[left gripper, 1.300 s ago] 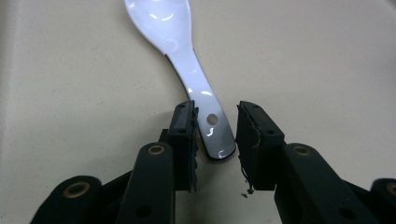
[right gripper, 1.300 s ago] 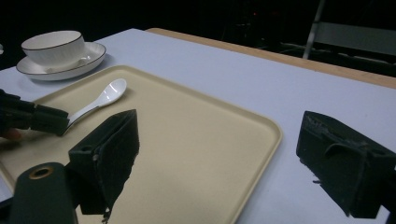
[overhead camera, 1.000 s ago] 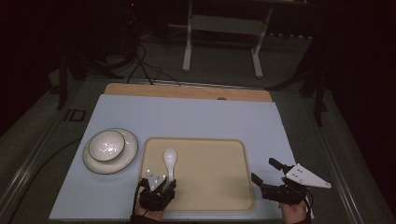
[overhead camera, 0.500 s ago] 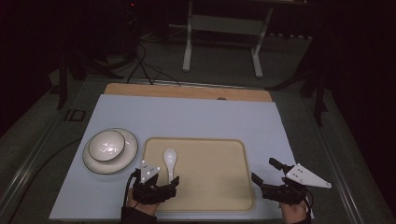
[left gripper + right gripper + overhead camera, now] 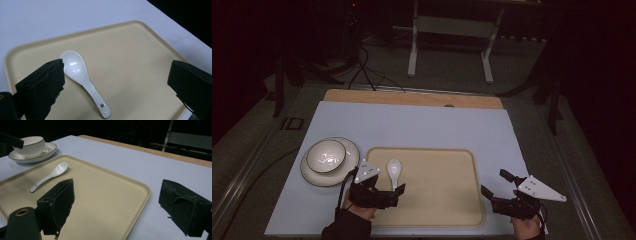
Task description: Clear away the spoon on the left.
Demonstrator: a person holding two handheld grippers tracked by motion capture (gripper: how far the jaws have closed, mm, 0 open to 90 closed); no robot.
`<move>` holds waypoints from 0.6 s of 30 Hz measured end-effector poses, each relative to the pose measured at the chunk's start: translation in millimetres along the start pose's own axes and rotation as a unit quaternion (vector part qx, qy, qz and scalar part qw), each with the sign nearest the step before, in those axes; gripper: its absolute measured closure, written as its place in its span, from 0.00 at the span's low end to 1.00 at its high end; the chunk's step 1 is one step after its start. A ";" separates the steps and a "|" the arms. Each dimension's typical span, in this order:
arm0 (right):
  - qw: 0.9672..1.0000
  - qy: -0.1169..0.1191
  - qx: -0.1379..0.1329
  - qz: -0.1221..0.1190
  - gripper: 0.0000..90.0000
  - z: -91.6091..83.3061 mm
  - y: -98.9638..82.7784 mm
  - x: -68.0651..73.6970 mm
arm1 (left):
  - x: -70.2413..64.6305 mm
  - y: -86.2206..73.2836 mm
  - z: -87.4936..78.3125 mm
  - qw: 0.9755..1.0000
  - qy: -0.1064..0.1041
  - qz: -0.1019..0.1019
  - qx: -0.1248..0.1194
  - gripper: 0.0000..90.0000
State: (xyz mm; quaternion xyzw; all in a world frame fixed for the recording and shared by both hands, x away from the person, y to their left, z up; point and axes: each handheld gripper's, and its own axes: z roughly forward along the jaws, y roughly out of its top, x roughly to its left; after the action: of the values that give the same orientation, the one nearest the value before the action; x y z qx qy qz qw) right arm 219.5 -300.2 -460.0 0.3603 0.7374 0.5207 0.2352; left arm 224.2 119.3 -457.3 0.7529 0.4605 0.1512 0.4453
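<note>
Spoon [image 5: 83, 78] lies between open left tongs [image 5: 117, 85].

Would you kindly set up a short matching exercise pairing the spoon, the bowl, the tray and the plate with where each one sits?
Things:
1. spoon
2. bowl
3. tray
4. plate

Places:
A. on the plate
B. flat on the blue table top, in the near middle
C. on the tray, near its left edge
D. on the table, left of the tray

Pairs: 1-C, 2-A, 3-B, 4-D
</note>
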 end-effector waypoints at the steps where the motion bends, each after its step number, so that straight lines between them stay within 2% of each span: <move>1: 1.000 0.000 0.001 0.000 0.15 0.0 0.0 0.0 | 2.7 1.5 -1.4 1.000 0.000 0.002 -0.002 0.02; 6: 1.000 -0.001 0.002 0.000 0.15 0.3 -0.1 0.4 | 16.6 9.5 -11.3 1.000 0.001 0.007 -0.011 0.02; 9: 1.000 0.000 0.003 0.000 0.15 0.5 0.0 0.8 | 24.7 12.2 -16.5 1.000 -0.006 0.007 -0.015 0.02; 11: 1.000 0.000 0.003 -0.002 0.15 0.4 0.0 0.9 | 28.1 11.8 -19.8 1.000 -0.001 0.019 -0.020 0.02; 13: 1.000 0.000 0.003 -0.002 0.15 0.3 -0.1 0.9 | 31.4 10.8 -23.1 0.999 0.012 0.032 -0.013 0.02; 14: 1.000 -0.001 0.003 -0.002 0.15 0.3 0.0 1.0 | 33.7 9.7 -24.7 0.999 0.011 0.034 -0.013 0.02; 18: 1.000 -0.001 0.004 -0.006 0.15 0.4 0.0 1.6 | 45.0 2.7 -31.1 1.000 0.005 0.028 -0.011 0.02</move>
State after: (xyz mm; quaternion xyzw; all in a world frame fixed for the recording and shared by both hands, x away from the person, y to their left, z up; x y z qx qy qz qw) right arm 218.8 -298.6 -460.0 0.3574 0.7416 0.5159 0.2371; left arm 229.7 172.6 -446.0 0.7600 0.4399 0.1724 0.4463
